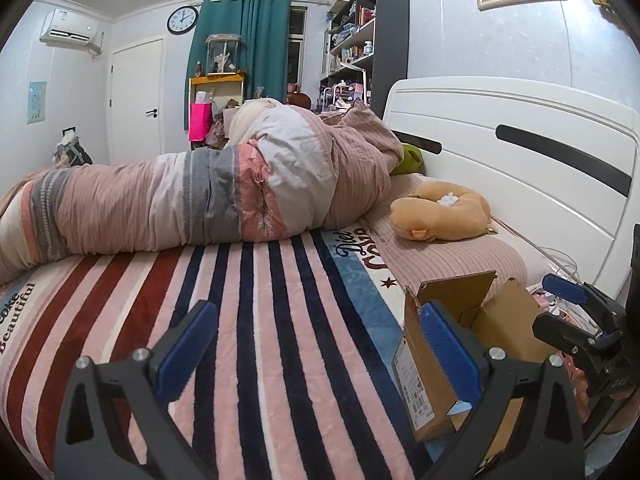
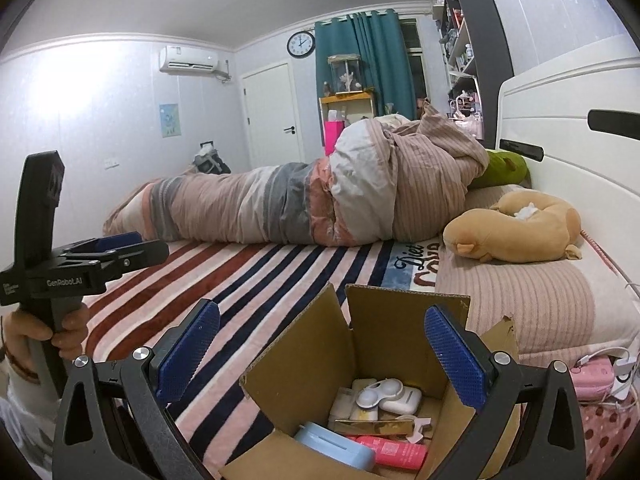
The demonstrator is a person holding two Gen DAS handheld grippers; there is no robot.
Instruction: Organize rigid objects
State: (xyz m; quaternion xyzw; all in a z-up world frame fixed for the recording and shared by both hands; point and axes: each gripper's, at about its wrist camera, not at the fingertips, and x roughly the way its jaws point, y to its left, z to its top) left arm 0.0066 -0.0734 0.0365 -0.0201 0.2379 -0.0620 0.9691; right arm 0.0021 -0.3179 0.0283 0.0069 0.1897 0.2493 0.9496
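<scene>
An open cardboard box (image 2: 384,336) stands on the striped blanket near the pillow. Inside lie a white contact-lens case (image 2: 378,394), a white case (image 2: 404,398), a light blue case (image 2: 336,450), a pink tube (image 2: 386,452) and a gold strip (image 2: 376,426). My right gripper (image 2: 322,352) is open and empty, hovering just above the box. My left gripper (image 1: 316,346) is open and empty over the blanket, left of the box (image 1: 430,360). The left gripper also shows in the right wrist view (image 2: 120,246), the right one in the left wrist view (image 1: 576,300).
A rolled duvet (image 1: 208,196) lies across the bed. A tan plush toy (image 2: 516,228) rests on the pink pillow (image 2: 532,304) by the white headboard (image 1: 520,160). A green plush (image 2: 504,168) sits behind. A pink power strip and cables (image 2: 596,376) lie at the right.
</scene>
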